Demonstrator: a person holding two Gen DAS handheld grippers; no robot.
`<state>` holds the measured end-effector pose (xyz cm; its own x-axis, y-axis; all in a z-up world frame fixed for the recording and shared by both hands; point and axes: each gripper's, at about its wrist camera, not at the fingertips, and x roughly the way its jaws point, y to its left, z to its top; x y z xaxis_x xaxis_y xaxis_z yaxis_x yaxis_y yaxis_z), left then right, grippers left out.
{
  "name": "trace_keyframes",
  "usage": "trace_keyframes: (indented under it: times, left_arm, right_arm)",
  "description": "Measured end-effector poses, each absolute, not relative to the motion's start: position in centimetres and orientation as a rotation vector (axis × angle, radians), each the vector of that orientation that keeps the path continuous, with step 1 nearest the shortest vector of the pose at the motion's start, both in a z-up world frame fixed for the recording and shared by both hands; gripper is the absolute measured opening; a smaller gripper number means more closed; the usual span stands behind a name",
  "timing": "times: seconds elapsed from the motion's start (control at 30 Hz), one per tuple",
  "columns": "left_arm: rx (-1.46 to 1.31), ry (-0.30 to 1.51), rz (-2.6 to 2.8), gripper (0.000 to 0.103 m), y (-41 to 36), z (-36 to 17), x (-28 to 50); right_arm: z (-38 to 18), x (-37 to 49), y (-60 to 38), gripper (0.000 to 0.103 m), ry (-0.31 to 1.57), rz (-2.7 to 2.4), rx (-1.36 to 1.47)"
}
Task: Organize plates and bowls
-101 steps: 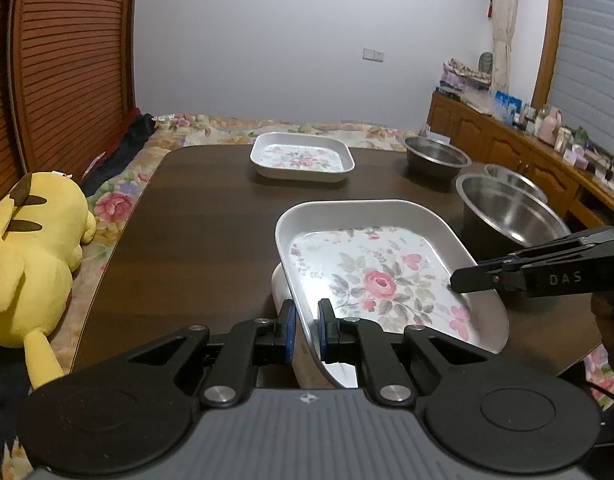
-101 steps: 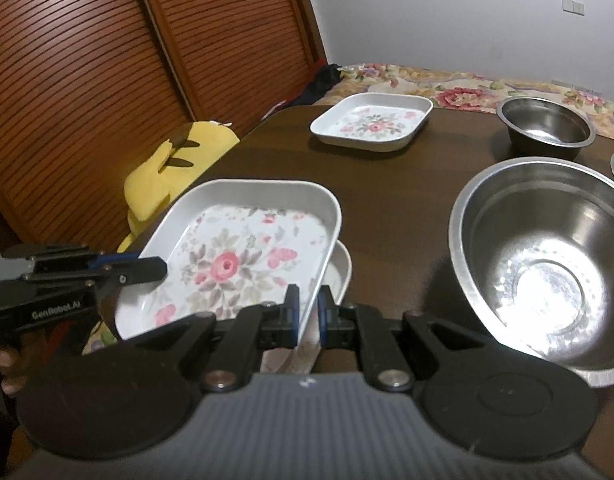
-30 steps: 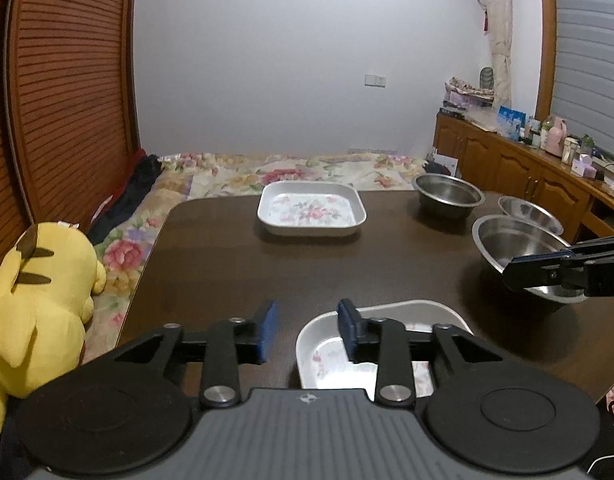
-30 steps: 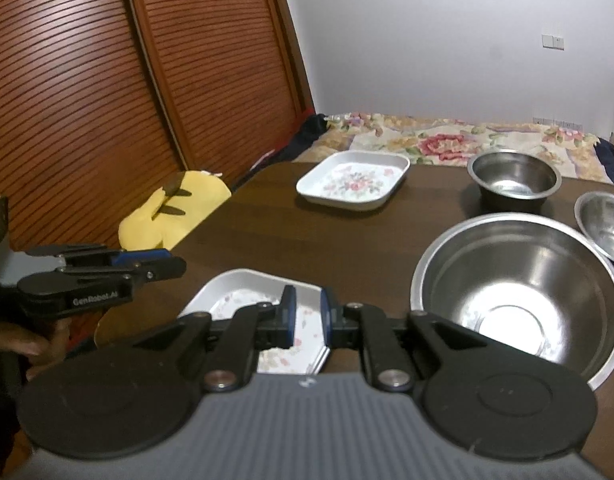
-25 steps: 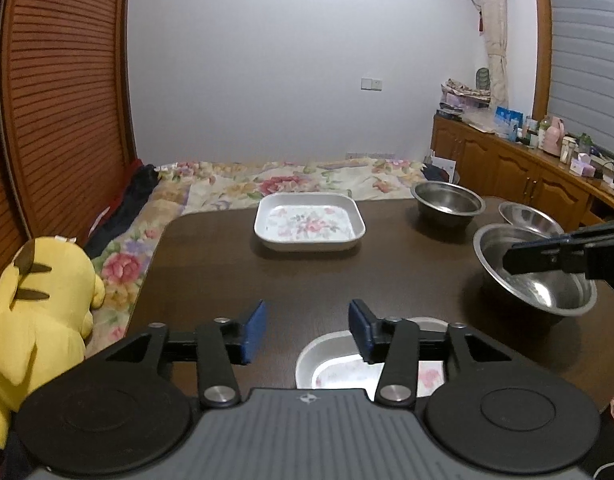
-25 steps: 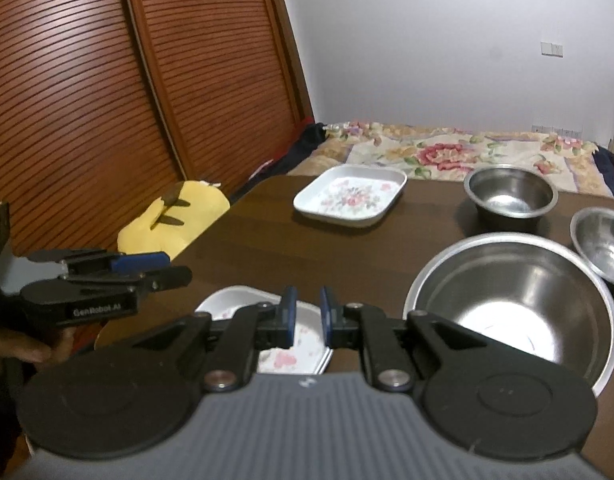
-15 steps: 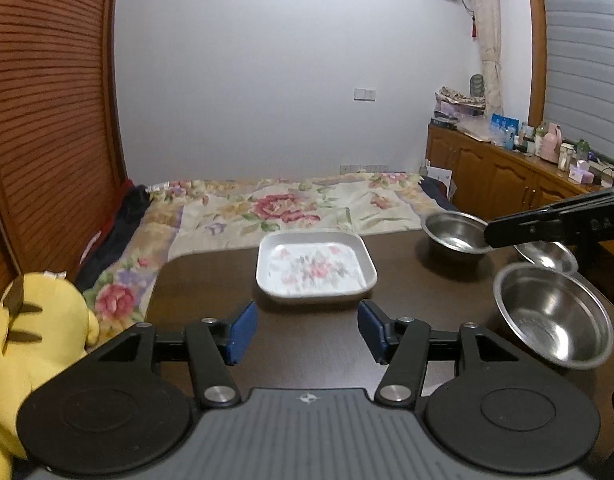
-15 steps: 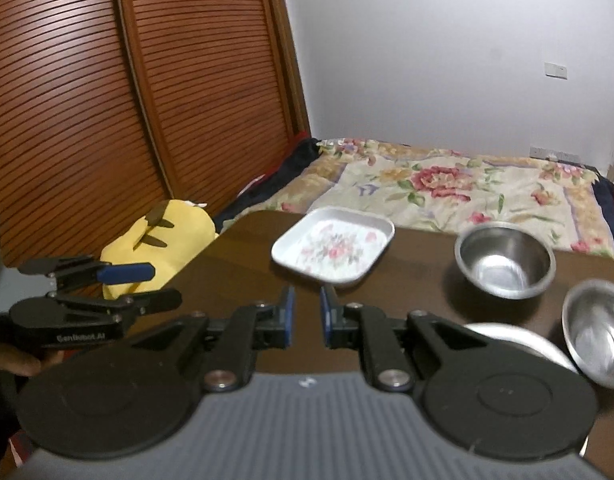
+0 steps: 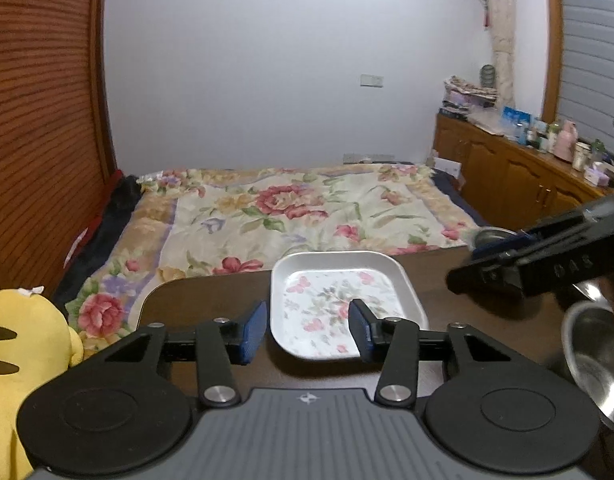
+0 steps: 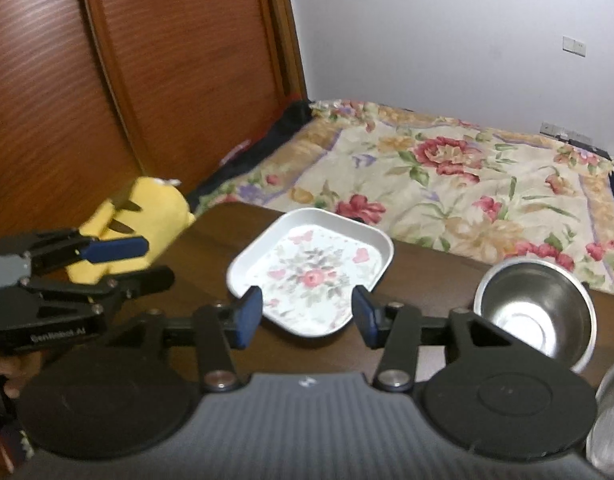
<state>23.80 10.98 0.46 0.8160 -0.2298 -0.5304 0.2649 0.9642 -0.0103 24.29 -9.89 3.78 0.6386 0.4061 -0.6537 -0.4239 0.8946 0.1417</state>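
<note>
Floral plate (image 9: 343,308) – untouched on table (image 9: 211,300)

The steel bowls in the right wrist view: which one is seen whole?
The steel bowl right of the floral plate; the other bowl is cut by the picture's right edge.

A dark brown wooden table (image 9: 211,296) with rounded corners carries a white, rounded-square plate with a floral print (image 9: 339,304), which lies flat near the table's far edge. To that plate's right in the right wrist view, apart from it, a stainless steel bowl (image 10: 539,304) stands on the tabletop, and the rim of another steel bowl (image 10: 609,420) shows at the lower right corner. In the left wrist view a steel bowl (image 9: 595,364) sits at the right edge and a further one (image 9: 491,235) is half hidden near the far right corner.
</note>
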Motion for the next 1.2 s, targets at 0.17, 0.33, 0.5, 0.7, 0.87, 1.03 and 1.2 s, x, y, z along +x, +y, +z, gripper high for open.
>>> trace_keyframes:
  times: [0.17, 0.33, 0.5, 0.7, 0.87, 1.03, 1.2]
  left_arm:
    - [0.092, 0.577, -0.278, 0.044, 10.3, -0.8, 26.9]
    - [0.095, 0.628, -0.286, 0.039, 10.0, -2.4, 29.4]
    - [0.099, 0.652, -0.283, 0.039, 9.9, -3.4, 30.3]
    - [0.097, 0.671, -0.271, 0.038, 10.0, -4.3, 31.1]
    - [0.104, 0.673, -0.268, 0.035, 9.9, -4.6, 31.0]
    - [0.101, 0.678, -0.262, 0.032, 10.0, -4.8, 31.3]
    - [0.091, 0.711, -0.248, 0.022, 10.6, -5.7, 32.1]
  right_arm:
    - [2.9, 26.5, -10.0, 0.050, 0.766, 0.457, -0.030]
    - [1.3, 28.9, -10.0, 0.050, 0.833, 0.447, -0.017]
    - [-0.1, 30.4, -10.5, 0.050, 0.891, 0.432, 0.023]
    - [-1.0, 31.4, -10.9, 0.048, 0.928, 0.439, 0.068]
    - [-1.5, 31.6, -10.5, 0.040, 0.951, 0.455, 0.060]
    - [-1.8, 31.8, -9.9, 0.034, 0.960, 0.458, 0.043]
    - [-2.3, 32.0, -9.4, 0.027, 0.969, 0.443, 0.028]
